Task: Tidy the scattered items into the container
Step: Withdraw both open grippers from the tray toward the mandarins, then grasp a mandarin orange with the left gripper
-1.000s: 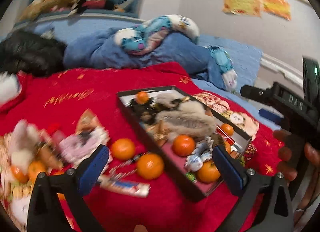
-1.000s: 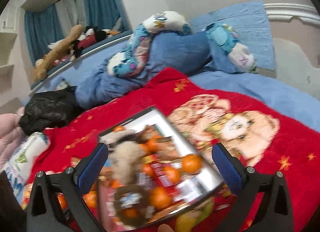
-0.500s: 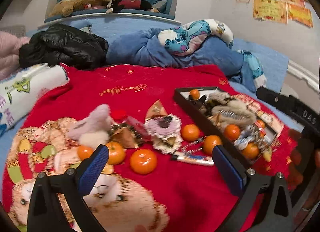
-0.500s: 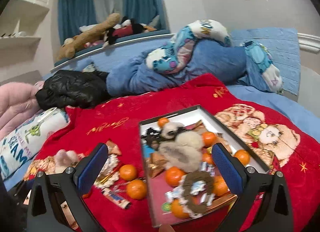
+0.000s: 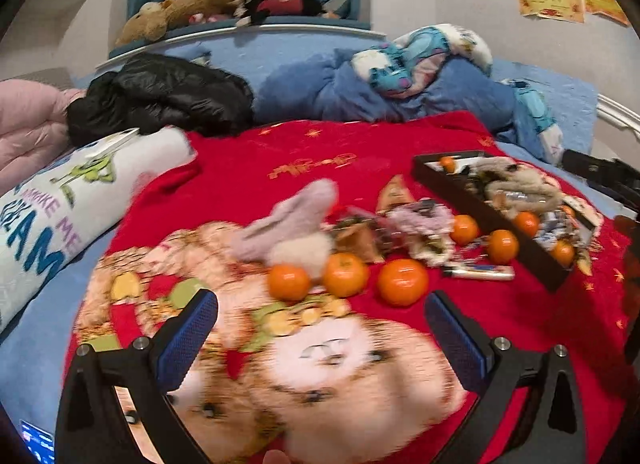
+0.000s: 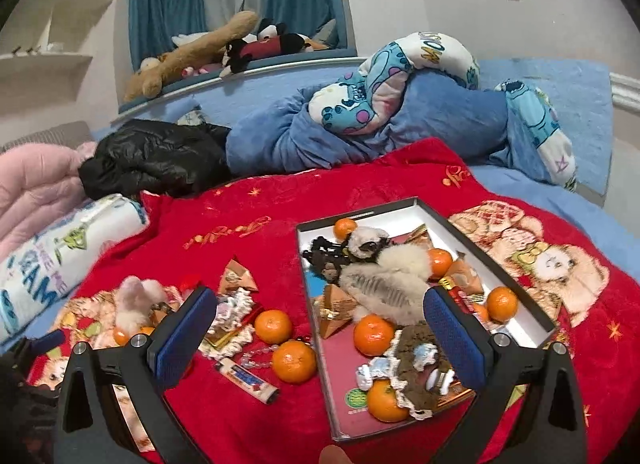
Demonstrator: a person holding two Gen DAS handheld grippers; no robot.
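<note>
A shallow dark box [image 6: 516, 314] lies on the red blanket [image 6: 280, 204], holding tangerines, a fluffy grey toy [image 6: 384, 284], wrappers and a crocheted piece. Left of it lie two tangerines [image 6: 294, 360], a lighter [image 6: 246, 378] and snack packets [image 6: 238, 276]. My right gripper [image 6: 320, 328] hovers open over the box's left wall, holding nothing. In the left wrist view the box [image 5: 492, 220] is at the far right. Three tangerines [image 5: 345, 274] and a pink fluffy toy [image 5: 288, 216] lie just beyond my open, empty left gripper [image 5: 320, 328]. The lighter [image 5: 478, 272] lies near the box.
A black jacket [image 6: 156, 160], a blue duvet with a cartoon pillow [image 6: 392, 76] and a white printed bolster [image 5: 72, 204] border the blanket. Plush toys [image 6: 224, 44] sit on the headboard ledge. The other hand's gripper body [image 5: 600, 180] shows at the right edge.
The left gripper has swung left, away from the box, so the loose tangerines and pink toy are now in front of it. The right gripper has drawn back from the box. Both stay open.
</note>
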